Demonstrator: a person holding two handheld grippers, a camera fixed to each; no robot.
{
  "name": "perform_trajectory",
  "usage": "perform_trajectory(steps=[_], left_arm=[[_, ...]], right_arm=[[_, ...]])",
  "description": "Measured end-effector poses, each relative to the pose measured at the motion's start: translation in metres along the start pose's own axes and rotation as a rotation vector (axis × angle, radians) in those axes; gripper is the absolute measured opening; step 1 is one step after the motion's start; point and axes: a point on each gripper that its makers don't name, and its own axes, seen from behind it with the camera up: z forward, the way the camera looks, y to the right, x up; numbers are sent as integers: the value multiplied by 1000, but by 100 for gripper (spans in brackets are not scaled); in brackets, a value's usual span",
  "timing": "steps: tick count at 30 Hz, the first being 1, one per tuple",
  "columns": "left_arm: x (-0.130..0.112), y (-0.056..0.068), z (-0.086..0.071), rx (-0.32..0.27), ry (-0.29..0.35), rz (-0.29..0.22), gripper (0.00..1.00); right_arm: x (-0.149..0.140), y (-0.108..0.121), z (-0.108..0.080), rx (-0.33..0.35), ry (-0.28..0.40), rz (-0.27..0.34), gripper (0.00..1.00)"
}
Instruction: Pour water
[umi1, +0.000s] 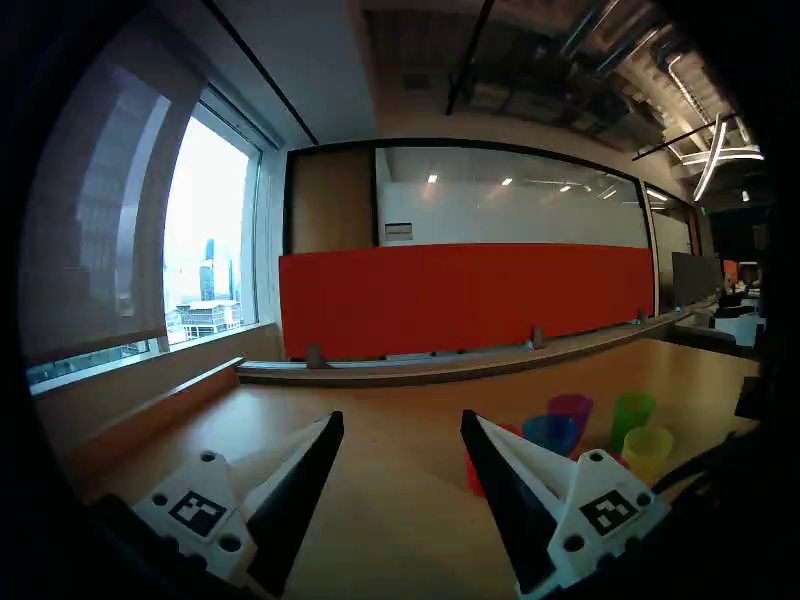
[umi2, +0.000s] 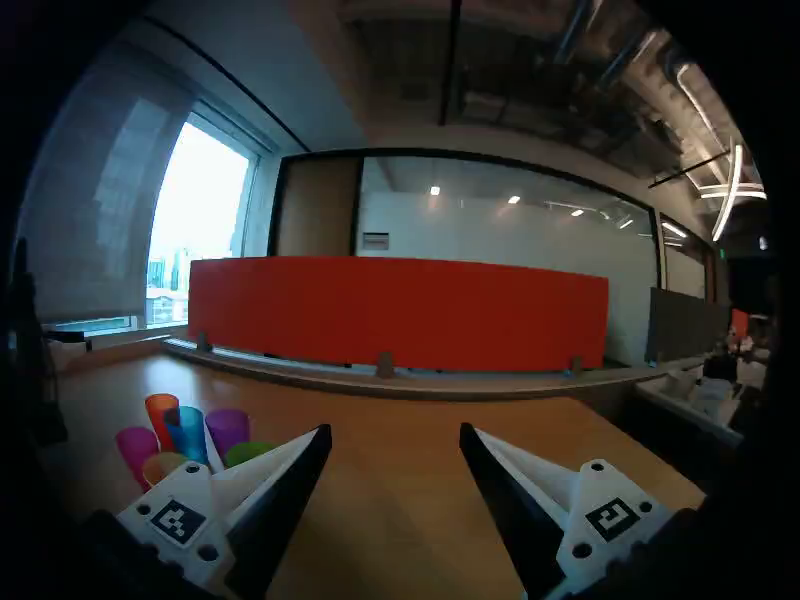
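The left gripper (umi1: 401, 418) has its jaws spread wide with nothing between them. It hangs over the bare wooden desk (umi1: 400, 530), and its black-edged white fingers rise from the bottom of the left gripper view.

A cluster of coloured plastic cups stands upright on the desk at the lower right of that view. The red cup (umi1: 472, 472) is partly hidden behind the right-hand finger. The blue cup (umi1: 550, 433) is just beside it, and the purple cup (umi1: 571, 407) is just behind the blue one. The green cup (umi1: 632, 409) and the yellow cup (umi1: 648, 450) stand further right.

A red partition panel (umi1: 460, 295) runs along the far edge of the desk, and a window (umi1: 205, 250) fills the left side.

The right gripper (umi2: 395, 432) is also wide open and grips nothing. In the right gripper view the same cups stand at the lower left, beside and partly behind the left-hand finger. There the red cup (umi2: 160, 412), blue cup (umi2: 188, 430) and purple cup (umi2: 228, 428) form a row. A pink cup (umi2: 136, 448) and the rim of the green cup (umi2: 245, 453) sit in front of them.
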Motion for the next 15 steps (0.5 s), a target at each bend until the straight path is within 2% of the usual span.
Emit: perform_trajectory(steps=[3, 8, 15], left_arm=[[15, -6, 5, -4, -17, 6, 87], [44, -11, 12, -26, -28, 17, 87], [93, -8, 20, -77, -21, 28, 87]], right_arm=[[7, -3, 2, 12, -5, -4, 99], [35, -10, 8, 45, -21, -6, 99], [82, -19, 15, 102, -20, 1, 99]])
